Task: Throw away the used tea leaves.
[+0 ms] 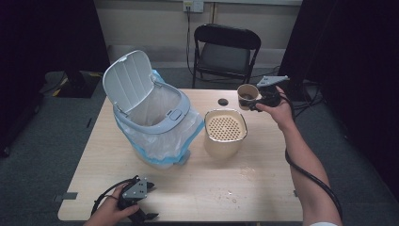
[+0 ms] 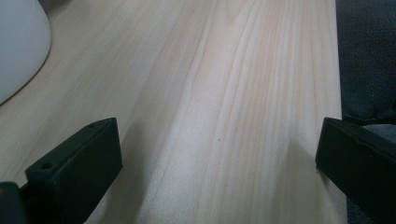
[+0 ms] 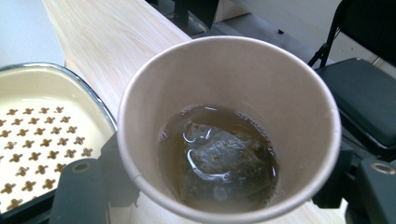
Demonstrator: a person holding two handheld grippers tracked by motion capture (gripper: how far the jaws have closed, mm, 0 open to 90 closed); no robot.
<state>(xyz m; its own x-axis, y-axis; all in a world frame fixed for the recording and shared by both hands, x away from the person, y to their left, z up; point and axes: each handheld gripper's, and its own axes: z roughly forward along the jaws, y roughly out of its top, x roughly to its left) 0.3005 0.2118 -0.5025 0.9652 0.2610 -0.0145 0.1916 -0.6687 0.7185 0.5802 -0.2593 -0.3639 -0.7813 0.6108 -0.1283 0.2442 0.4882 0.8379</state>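
A brown paper cup (image 1: 246, 95) hangs above the table's far right corner, with my right gripper (image 1: 258, 100) shut on it. In the right gripper view the cup (image 3: 233, 79) holds dark tea and a soaked tea bag (image 3: 224, 158), and my right gripper (image 3: 229, 198) has a black jaw on each side of the cup's wall. My left gripper (image 1: 147, 209) rests near the table's front left edge in a hand. In its own view my left gripper (image 2: 219, 163) stands open, jaws wide apart over bare wood.
A cream container with a perforated insert (image 1: 225, 127) (image 3: 37, 130) stands just left of the cup. A grey bin (image 1: 150, 113) with raised lid and white liner fills the left middle. A small black disc (image 1: 222, 101) lies behind the container. A black chair (image 1: 226, 52) stands beyond the table.
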